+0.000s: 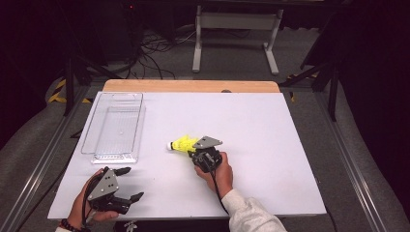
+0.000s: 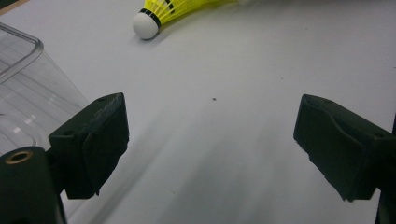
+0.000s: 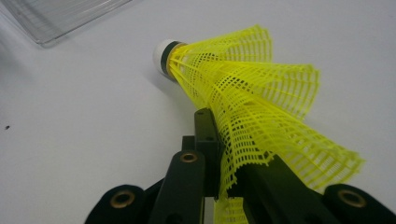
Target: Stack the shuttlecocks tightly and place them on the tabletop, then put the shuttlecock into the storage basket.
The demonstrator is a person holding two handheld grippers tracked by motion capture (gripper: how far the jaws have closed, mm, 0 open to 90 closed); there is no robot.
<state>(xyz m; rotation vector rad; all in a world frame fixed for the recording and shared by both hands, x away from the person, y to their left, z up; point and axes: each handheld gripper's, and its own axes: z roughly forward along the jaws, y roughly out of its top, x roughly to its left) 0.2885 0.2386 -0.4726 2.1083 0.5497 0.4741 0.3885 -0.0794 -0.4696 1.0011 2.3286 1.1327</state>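
At the left of the white counter (image 1: pixel 270 145) lies a clear plastic tray (image 1: pixel 114 126); in the left gripper view just one rounded corner of it (image 2: pixel 23 88) shows, the rest cut off by the frame edge. Near the counter's front left corner the left gripper (image 1: pixel 130 183) rests in the person's hand, released, its jaws wide apart with nothing but bare counter between them. Toward the middle lies the yellow shuttlecock (image 1: pixel 183 144), its white cork pointing left toward the tray and resting on or just above the counter; which, I cannot tell. The right gripper (image 1: pixel 196 152) is clenched on the mesh skirt, which is squashed flat between its jaws in the right gripper view (image 3: pixel 261 116). From above, the gripper's grey plate hides the pinched part of the skirt.
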